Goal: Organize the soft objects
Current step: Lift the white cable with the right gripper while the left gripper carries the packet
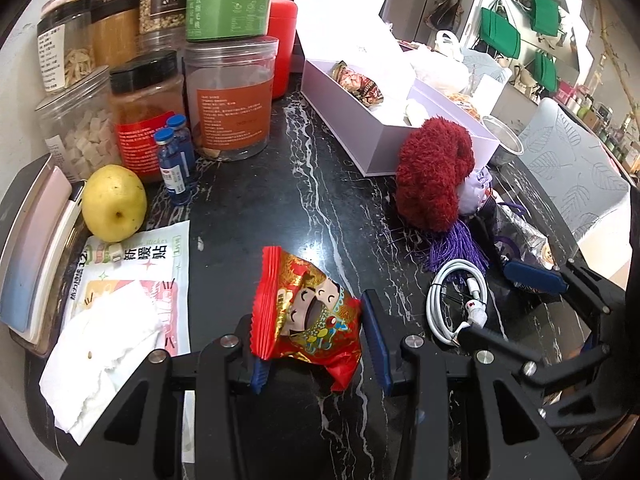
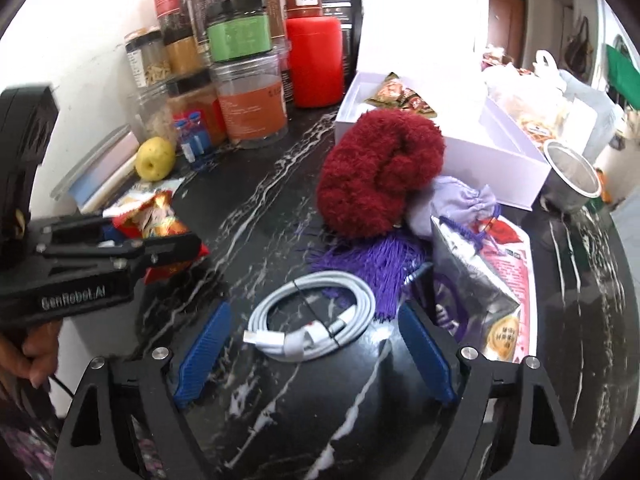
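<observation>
On the black marbled worktop (image 2: 256, 184), nearest the right wrist camera, we find the right claw (image 2: 312, 354) with its blue pads spread wide and nothing pressed between them. A coiled white cable (image 2: 316, 320) lies flat on the worktop in the gap between the pads, touching neither. Just beside the right pad stands a silver foil pouch (image 2: 476, 280), tilted, partly over a pink printed packet (image 2: 512, 256).

In the left wrist view we note the left claw (image 1: 316, 340) clamped on a red and gold snack packet (image 1: 308, 312), its pads pressing the packet's two sides; the packet's upper end sticks out beyond the fingertips. From the right wrist view the same packet shows at the left, held in the black claw, with a person's hand (image 2: 28, 356) on the handle below.

Farther out, past the cable, a purple tassel (image 2: 360, 264) fans across the worktop. Behind it sits a dark red fuzzy bundle (image 2: 380, 176), touching a lilac drawstring pouch (image 2: 460, 204) on its right. Behind both is an open white box (image 2: 500, 156) holding some wrapped snacks; the red bundle rests against its near wall. A steel cup (image 2: 572, 180) stands to the right of the box.

At the far left we record a yellow pear (image 1: 114, 202), two blue vials (image 1: 178, 160) and stacked jars (image 1: 230, 100) against the wall.
</observation>
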{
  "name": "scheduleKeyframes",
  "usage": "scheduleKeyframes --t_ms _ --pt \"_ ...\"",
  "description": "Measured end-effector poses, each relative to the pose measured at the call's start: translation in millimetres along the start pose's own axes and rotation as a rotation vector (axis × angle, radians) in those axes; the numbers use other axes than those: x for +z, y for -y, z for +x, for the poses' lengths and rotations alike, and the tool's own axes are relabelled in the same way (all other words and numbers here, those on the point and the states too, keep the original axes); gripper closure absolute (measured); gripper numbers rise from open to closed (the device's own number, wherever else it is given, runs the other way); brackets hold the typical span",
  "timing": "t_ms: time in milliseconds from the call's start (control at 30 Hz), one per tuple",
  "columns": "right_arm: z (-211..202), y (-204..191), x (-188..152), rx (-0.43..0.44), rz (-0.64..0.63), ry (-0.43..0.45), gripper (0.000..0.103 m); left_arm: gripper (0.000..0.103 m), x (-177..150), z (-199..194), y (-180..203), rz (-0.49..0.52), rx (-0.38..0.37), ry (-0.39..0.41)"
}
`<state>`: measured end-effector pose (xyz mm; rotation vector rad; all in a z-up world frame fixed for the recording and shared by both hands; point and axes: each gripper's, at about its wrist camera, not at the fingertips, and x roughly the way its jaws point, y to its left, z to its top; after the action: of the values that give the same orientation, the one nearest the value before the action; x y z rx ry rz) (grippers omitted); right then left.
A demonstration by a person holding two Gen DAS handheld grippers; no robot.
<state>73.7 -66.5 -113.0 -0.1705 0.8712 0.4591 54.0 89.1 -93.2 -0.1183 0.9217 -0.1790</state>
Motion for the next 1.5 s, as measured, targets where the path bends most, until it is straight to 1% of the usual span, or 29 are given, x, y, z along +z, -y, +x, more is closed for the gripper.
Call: scheduleKeyframes --t_ms 100,233,333,367,400,433,500,667,900,1133,1500 --pt "8 -1 -2 -0.017 -0.009 -0.004 0.016 0.063 0 4 1 0.01 0.004 -0.007" --pt "18 -7 0 -0.078 -0.042 0.001 0.016 0.063 0 5 0 0.02 0.025 -0.006" --pt "24 -13 1 -0.087 -0.065 -0.013 0.016 0.063 1 6 -3 0.015 0.038 -0.004" --pt "26 -16 1 -0.084 -0.084 -0.021 0.022 0.063 1 6 -4 0.012 0.041 -0.005" --pt "26 -17 1 -0.048 -0.077 -0.016 0.027 0.063 1 7 -5 0.009 0.042 -0.006" --pt "27 -16 2 -0.034 -0.061 -0.023 0.027 0.063 1 7 -7 0.005 0.041 -0.008" --pt "26 -15 2 -0.034 -0.056 -0.024 0.029 0.063 1 7 -8 -0.001 0.037 -0.01" --pt "20 -11 1 -0.005 -0.025 -0.008 0.031 0.063 1 3 -5 0.006 0.034 0.0" --pt "-7 -10 1 0.004 -0.005 0.056 0.031 0.063 5 -9 3 0.022 0.026 0.027" --pt "-38 -4 3 -0.018 0.014 0.125 0.031 0.063 14 -25 23 0.058 0.008 0.068" --pt "-85 31 15 -0.082 0.082 0.236 0.031 0.063 48 -38 69 0.133 -0.061 0.146"
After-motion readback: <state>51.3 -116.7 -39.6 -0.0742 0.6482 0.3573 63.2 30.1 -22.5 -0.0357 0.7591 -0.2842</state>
